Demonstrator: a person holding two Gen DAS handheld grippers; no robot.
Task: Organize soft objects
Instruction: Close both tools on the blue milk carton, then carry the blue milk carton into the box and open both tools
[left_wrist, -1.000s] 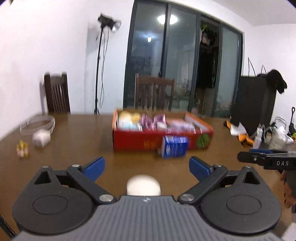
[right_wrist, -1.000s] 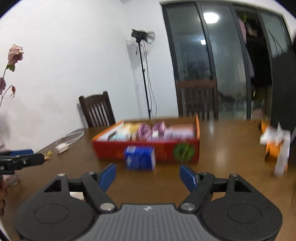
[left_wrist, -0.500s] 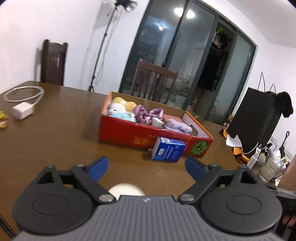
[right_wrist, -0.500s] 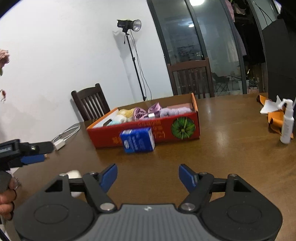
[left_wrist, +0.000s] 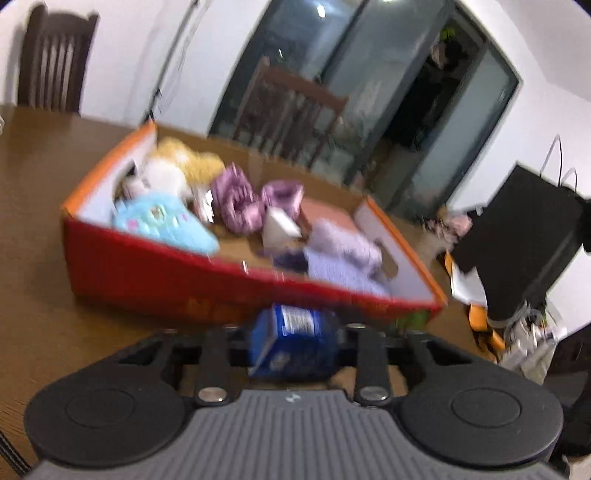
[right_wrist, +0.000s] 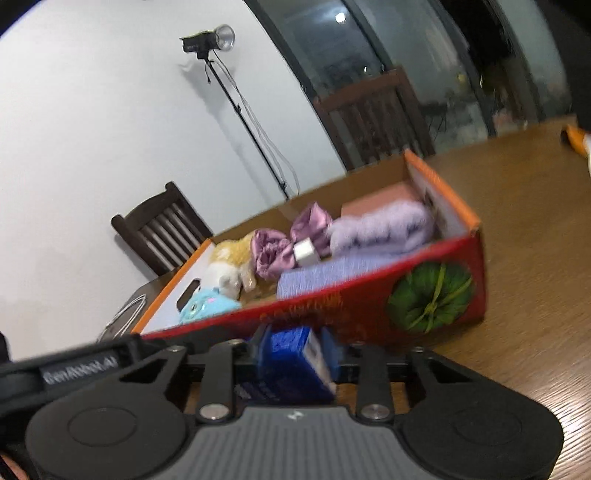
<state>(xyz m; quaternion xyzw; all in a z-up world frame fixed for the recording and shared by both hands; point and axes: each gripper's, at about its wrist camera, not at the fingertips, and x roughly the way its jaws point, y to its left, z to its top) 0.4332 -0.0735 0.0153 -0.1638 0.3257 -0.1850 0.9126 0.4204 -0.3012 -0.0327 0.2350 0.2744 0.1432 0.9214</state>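
A red cardboard box (left_wrist: 147, 266) (right_wrist: 369, 302) on the wooden table holds soft things: a light blue plush (left_wrist: 162, 221), a yellow-white plush (left_wrist: 177, 166), purple satin scrunchies (left_wrist: 240, 203) and lilac towels (left_wrist: 343, 251). A blue tissue pack (left_wrist: 295, 343) (right_wrist: 295, 362) lies in front of the box. In both wrist views it sits between closed-in fingers. My left gripper (left_wrist: 295, 339) and my right gripper (right_wrist: 295, 354) both appear shut on it. The left gripper's body shows at the left of the right wrist view (right_wrist: 74, 365).
Wooden chairs (left_wrist: 51, 59) (right_wrist: 369, 114) stand behind the table. A light stand (right_wrist: 210, 37) is by the wall. A black bag (left_wrist: 517, 236) and orange clutter (left_wrist: 476, 314) sit at the right. A white cable (right_wrist: 125, 314) lies left of the box.
Both grippers moved forward to the blue tissue pack and closed from wide open onto it. The box now looms much closer in both views.
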